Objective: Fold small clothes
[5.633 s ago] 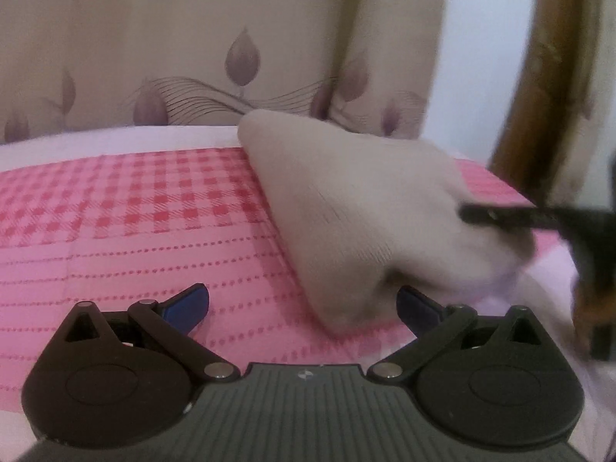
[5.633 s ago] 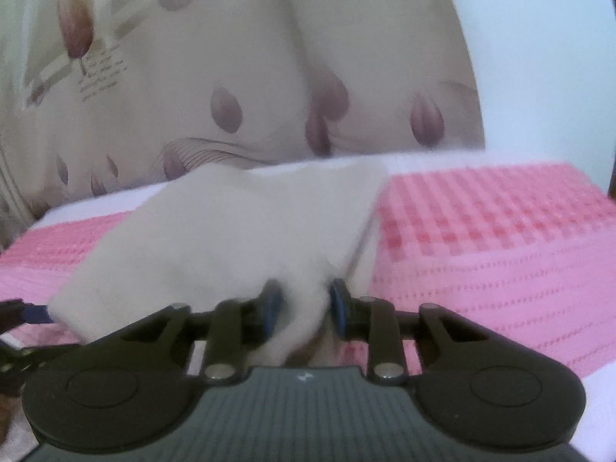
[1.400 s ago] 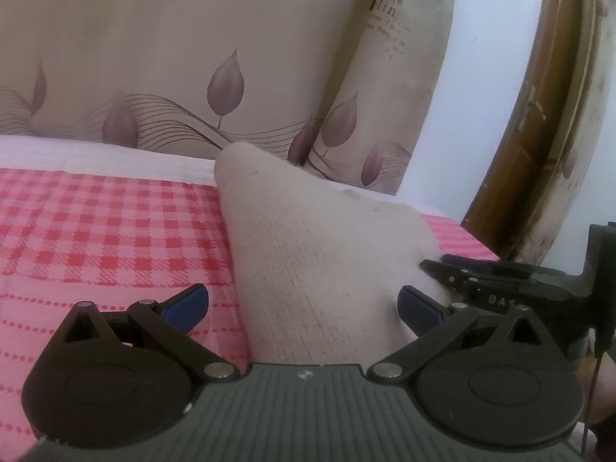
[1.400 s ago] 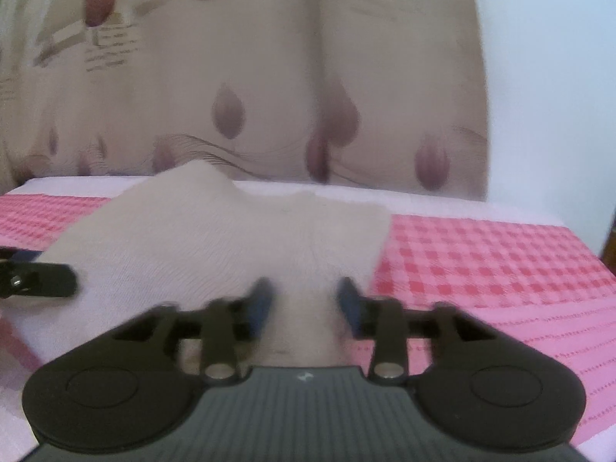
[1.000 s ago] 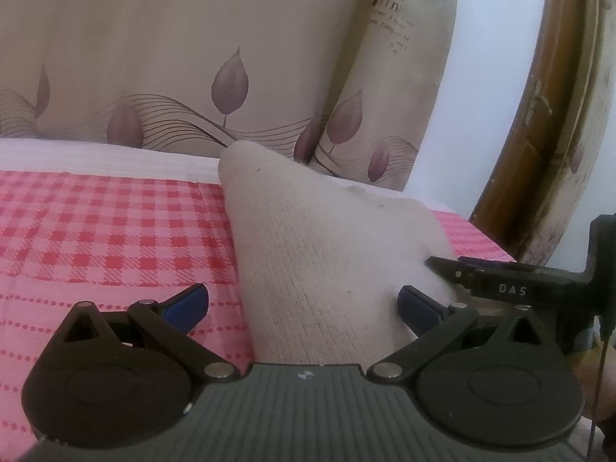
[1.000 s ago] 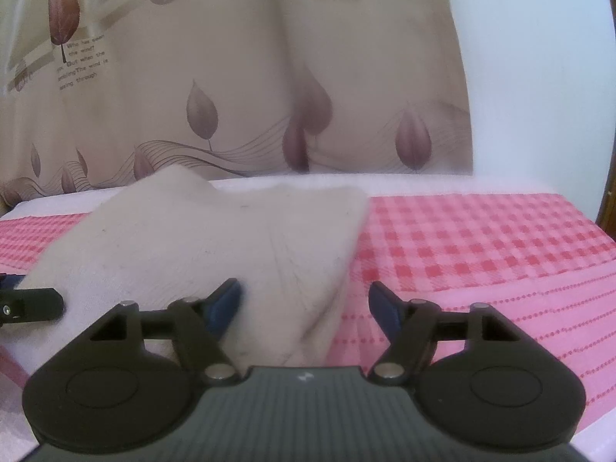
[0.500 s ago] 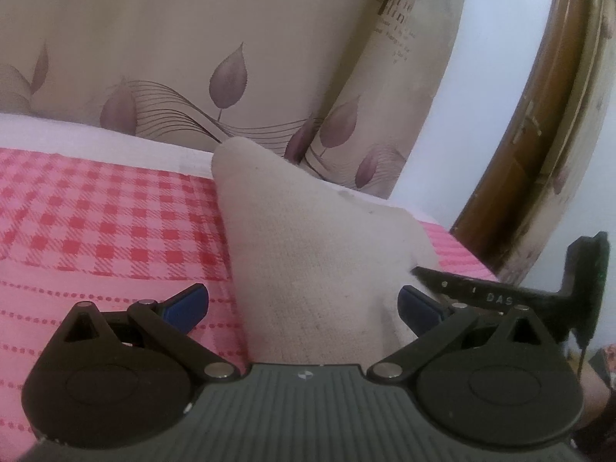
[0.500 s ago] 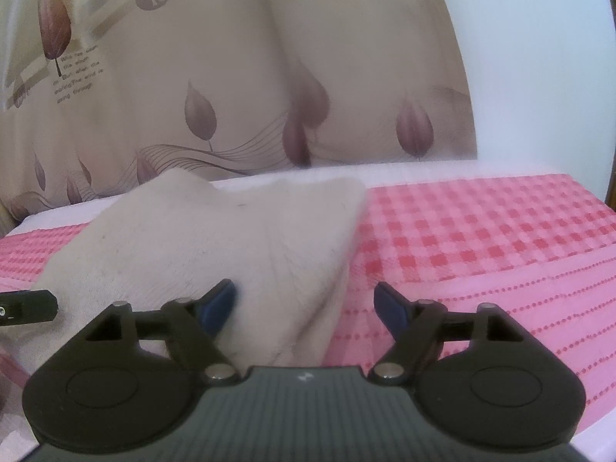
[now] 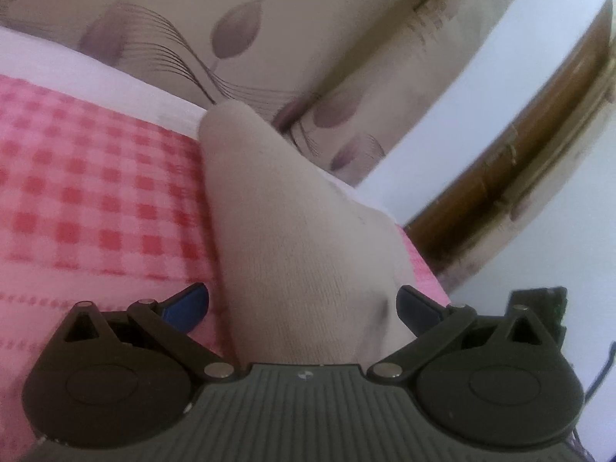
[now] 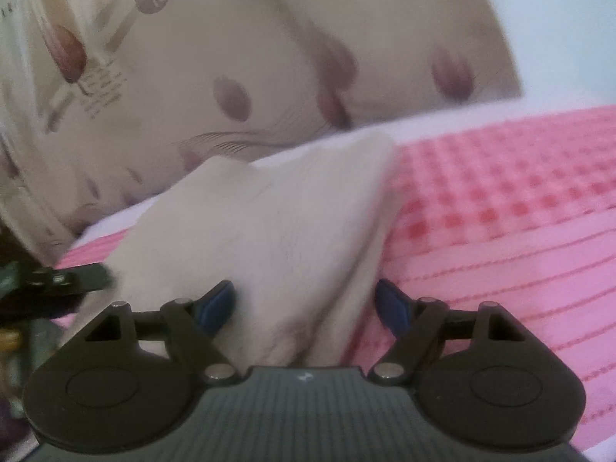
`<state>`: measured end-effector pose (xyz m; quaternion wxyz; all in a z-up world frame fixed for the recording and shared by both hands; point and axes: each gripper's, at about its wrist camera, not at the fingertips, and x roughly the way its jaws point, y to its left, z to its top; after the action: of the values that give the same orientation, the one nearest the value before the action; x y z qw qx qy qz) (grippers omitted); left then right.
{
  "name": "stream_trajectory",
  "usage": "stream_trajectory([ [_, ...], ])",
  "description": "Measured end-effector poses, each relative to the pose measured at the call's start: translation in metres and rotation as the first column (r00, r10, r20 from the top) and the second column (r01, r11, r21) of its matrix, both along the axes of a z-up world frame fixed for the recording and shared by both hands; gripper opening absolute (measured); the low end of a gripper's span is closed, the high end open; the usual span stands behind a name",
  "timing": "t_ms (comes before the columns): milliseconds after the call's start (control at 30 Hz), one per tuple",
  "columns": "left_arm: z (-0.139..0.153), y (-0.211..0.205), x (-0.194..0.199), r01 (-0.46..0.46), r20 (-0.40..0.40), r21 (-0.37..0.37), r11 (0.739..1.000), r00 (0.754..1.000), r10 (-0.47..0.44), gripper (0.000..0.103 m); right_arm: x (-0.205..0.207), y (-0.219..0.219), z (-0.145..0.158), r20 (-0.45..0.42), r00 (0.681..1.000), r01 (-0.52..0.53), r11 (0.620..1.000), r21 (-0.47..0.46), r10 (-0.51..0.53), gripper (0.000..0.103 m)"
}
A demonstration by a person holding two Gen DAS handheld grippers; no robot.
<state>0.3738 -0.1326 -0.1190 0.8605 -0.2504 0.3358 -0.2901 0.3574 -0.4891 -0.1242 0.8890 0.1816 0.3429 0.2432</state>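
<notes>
- We've got the beige knit garment [image 9: 300,254] lying on the pink checked cover [image 9: 96,200], near its far edge by the leaf-print curtain [image 9: 238,30].
- Left gripper [image 9: 302,306]: jaws spread wide w/ cloth lying between them, nothing pinched.
- Right gripper [image 10: 306,304]: also wide open, straddling the near corner, no hold on it.
- Progress, our read: garment looks doubled over into a compact shape, so at least one fold prob. done.
- Left to do, we'd guess: near edge looks rumpled in right-wrist view, needs smoothing, maybe one more fold. Can't tell layer count; frames blurry.
</notes>
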Motion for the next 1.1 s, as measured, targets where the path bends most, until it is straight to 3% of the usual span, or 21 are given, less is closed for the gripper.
stream_trajectory([
  [267,-0.004,-0.015,0.029,0.057,0.000,-0.009,0.998,0.998,-0.057,0.099,0.007,0.004,0.003,-0.010,0.997,-0.083,0.996,0.018,0.083,0.083],
  [433,-0.005,-0.021,0.038,0.092,0.001,0.001,0.996,0.996,-0.092,0.101,0.010,0.013,0.005,0.000,0.993,-0.120,0.993,-0.009,0.120,0.094],
  [500,-0.006,-0.021,0.038,0.100,0.007,0.009,0.995,0.995,-0.100,0.103,0.014,0.020,0.006,0.001,0.990,-0.139,0.990,-0.023,0.139,0.103],
  [667,-0.005,-0.020,0.036,0.102,0.012,0.017,0.995,0.995,-0.102,0.100,0.019,0.023,0.006,-0.003,0.989,-0.150,0.989,-0.015,0.150,0.103],
  [833,-0.004,-0.019,0.033,0.044,-0.003,0.050,0.998,0.999,-0.044,0.067,0.013,0.033,0.008,0.017,0.984,-0.177,0.981,-0.074,0.179,0.097],
  [1000,-0.002,-0.020,0.028,0.032,0.013,0.069,0.997,0.999,-0.033,0.064,0.015,0.028,0.008,-0.012,0.986,-0.167,0.986,-0.013,0.167,0.091],
  [1100,-0.001,-0.022,0.023,0.012,0.039,0.094,0.996,0.999,-0.015,0.072,0.012,0.013,0.010,-0.038,0.995,-0.087,0.996,0.027,0.088,0.090],
])
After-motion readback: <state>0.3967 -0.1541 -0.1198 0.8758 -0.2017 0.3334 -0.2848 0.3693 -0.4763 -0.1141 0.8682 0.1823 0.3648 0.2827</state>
